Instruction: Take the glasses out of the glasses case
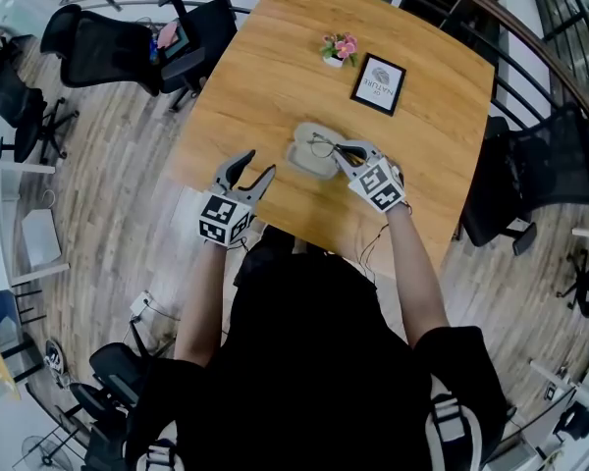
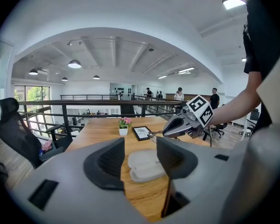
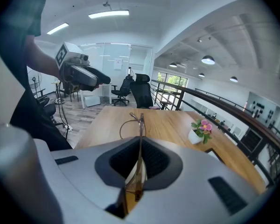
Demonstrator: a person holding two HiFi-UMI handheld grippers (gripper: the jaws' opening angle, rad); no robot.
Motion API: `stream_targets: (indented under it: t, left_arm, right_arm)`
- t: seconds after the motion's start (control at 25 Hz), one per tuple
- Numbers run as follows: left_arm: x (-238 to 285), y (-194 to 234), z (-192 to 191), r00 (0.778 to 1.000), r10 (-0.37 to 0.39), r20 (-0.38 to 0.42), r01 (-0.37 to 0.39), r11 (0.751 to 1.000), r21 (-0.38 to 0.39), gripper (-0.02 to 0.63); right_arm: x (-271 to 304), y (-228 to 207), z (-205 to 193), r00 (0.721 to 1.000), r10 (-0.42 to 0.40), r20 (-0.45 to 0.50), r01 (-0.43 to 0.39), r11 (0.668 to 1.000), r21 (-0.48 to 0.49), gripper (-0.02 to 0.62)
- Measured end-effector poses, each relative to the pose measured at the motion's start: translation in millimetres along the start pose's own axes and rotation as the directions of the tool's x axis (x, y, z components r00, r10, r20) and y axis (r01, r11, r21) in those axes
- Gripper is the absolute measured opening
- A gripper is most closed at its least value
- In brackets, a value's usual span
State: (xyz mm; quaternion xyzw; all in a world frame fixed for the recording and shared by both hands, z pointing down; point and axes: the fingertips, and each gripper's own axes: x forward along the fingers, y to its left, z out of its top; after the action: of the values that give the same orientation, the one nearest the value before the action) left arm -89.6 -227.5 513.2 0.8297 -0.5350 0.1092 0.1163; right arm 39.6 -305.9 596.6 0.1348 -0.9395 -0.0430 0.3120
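Observation:
A pale grey glasses case (image 1: pixel 308 153) lies open on the wooden table (image 1: pixel 275 77). My right gripper (image 1: pixel 341 153) is shut on thin wire-framed glasses (image 1: pixel 324 146), which hang just above the case. In the right gripper view the glasses (image 3: pixel 139 125) stand edge-on between the closed jaws of the right gripper (image 3: pixel 140 146). My left gripper (image 1: pixel 258 166) is open and holds nothing, at the table's near edge to the left of the case. In the left gripper view the case (image 2: pixel 142 164) shows between the spread jaws of the left gripper (image 2: pixel 141 146), apart from them.
A small white pot of pink flowers (image 1: pixel 339 49) and a black-framed card (image 1: pixel 378 84) stand farther back on the table. Black office chairs (image 1: pixel 128 42) flank the table on the left and on the right (image 1: pixel 530 170). A dark railing (image 1: pixel 530 37) curves behind.

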Motion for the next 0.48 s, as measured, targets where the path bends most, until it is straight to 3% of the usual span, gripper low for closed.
stream_targets:
  t: [0.48]
  left_arm:
    - [-15.4,-13.5,-2.3,1.0,0.024,0.009,-0.024,1.0,0.008,0.218]
  right_arm:
    - [-9.6,10.4,-0.6,1.0,0.0,0.012,0.0,1.0,-0.025,0.023]
